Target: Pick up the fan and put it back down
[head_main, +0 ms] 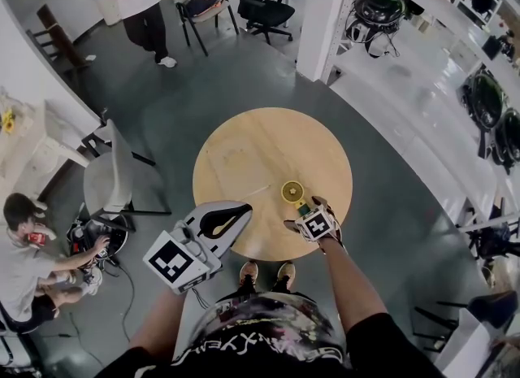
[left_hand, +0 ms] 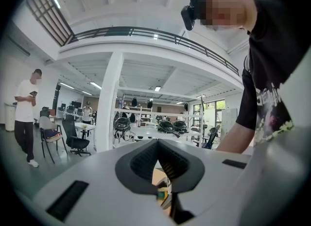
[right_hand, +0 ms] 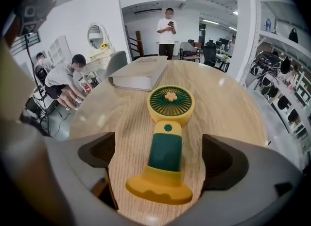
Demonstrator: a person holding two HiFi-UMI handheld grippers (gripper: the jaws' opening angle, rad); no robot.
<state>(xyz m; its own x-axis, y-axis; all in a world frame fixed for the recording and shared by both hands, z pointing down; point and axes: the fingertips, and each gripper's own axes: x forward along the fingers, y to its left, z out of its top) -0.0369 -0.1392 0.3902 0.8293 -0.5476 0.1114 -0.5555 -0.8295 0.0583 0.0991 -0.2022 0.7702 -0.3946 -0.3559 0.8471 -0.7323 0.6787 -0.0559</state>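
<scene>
- The fan (right_hand: 165,147) lies flat on the round table (right_hand: 228,108), with its handle between the right gripper's (right_hand: 160,159) spread jaws and touching neither pad.
- The left gripper's (left_hand: 158,159) jaws are pressed together with nothing between them.

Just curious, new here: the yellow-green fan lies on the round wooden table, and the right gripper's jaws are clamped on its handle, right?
Not clamped: the right gripper view shows the right gripper with jaws open either side of the fan lying on the table.
</scene>
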